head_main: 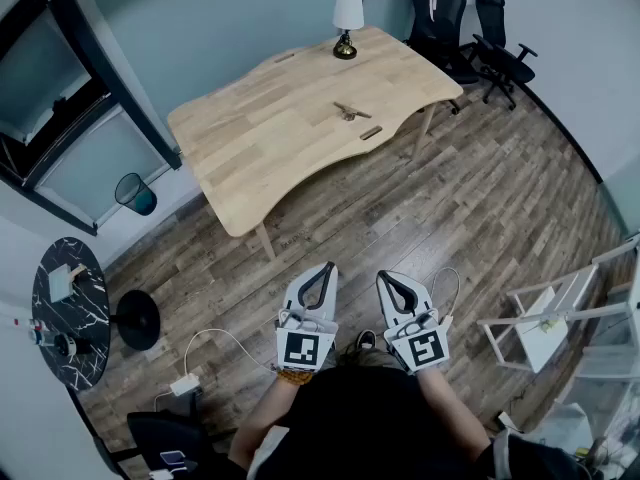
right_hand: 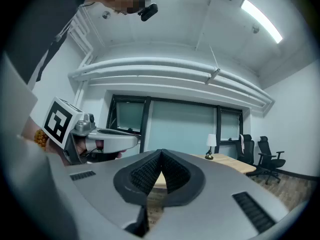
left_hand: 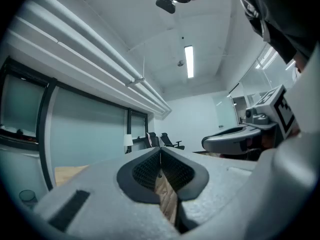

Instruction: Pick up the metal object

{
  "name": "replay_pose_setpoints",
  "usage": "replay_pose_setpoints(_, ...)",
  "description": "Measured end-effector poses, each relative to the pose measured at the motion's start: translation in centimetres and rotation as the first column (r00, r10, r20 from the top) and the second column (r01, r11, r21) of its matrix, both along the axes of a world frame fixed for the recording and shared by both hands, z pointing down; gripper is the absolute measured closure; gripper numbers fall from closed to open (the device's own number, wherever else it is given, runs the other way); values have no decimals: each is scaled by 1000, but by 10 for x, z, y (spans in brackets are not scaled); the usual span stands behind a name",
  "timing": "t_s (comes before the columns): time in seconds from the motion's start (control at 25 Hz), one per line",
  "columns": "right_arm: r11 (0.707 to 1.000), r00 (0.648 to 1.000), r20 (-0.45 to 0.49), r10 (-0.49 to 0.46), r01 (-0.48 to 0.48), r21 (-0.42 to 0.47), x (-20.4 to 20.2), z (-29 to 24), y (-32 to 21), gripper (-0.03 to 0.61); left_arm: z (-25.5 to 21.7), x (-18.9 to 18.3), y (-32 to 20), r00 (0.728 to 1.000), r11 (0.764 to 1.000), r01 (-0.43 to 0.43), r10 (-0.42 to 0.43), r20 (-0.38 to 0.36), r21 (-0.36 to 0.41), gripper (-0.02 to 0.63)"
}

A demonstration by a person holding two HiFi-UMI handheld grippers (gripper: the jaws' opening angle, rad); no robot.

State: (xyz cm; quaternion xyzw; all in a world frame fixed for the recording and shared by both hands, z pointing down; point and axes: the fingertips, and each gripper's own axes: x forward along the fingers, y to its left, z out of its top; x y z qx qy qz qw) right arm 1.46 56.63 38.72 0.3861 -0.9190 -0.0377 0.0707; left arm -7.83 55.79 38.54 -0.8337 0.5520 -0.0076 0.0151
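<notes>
Left gripper (head_main: 330, 266): jaws pressed together at the tips, nothing between them, held about level over the wood floor (head_main: 420, 218). Metal object (head_main: 350, 111): lies flat on the pale wooden table (head_main: 260, 128), well ahead of both sets of fingertips and touched by neither. Small wooden block (head_main: 371, 132) just beside it; lamp (head_main: 347, 23) beyond, at the table's far edge. Right gripper (head_main: 381, 276): just beside the left, jaws likewise closed tip to tip, empty. Office chairs (head_main: 480, 28) far ahead, right of its fingers.

I'm seeing a lamp (head_main: 346, 20) standing at the wooden table's (head_main: 260, 128) far edge, office chairs (head_main: 443, 23) sitting just beyond.
</notes>
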Motion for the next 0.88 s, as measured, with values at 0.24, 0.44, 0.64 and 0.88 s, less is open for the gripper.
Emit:
replay_pose_setpoints(0.24, 999, 998, 52, -21, 24, -45, -20, 2, -9, 578, 8, -10, -13, 1000, 1000, -29, 29, 2, -6, 594)
replay_pose_setpoints(0.44, 998, 1000, 29, 4, -2, -69, -9, 12, -27, 578, 11, -1, -33, 999, 999, -48, 48, 17, -19, 594)
replay_pose_setpoints(0.64, 996, 999, 30, 11, -8, -88, 2, 25, -70, 578, 20, 7, -72, 999, 999, -44, 45, 27, -28, 594)
replay_pose_setpoints(0.88, 995, 999, 51, -3, 7, -95, 25, 23, -149, 578, 24, 32, -140, 997, 998, -29, 32, 72, -48, 594)
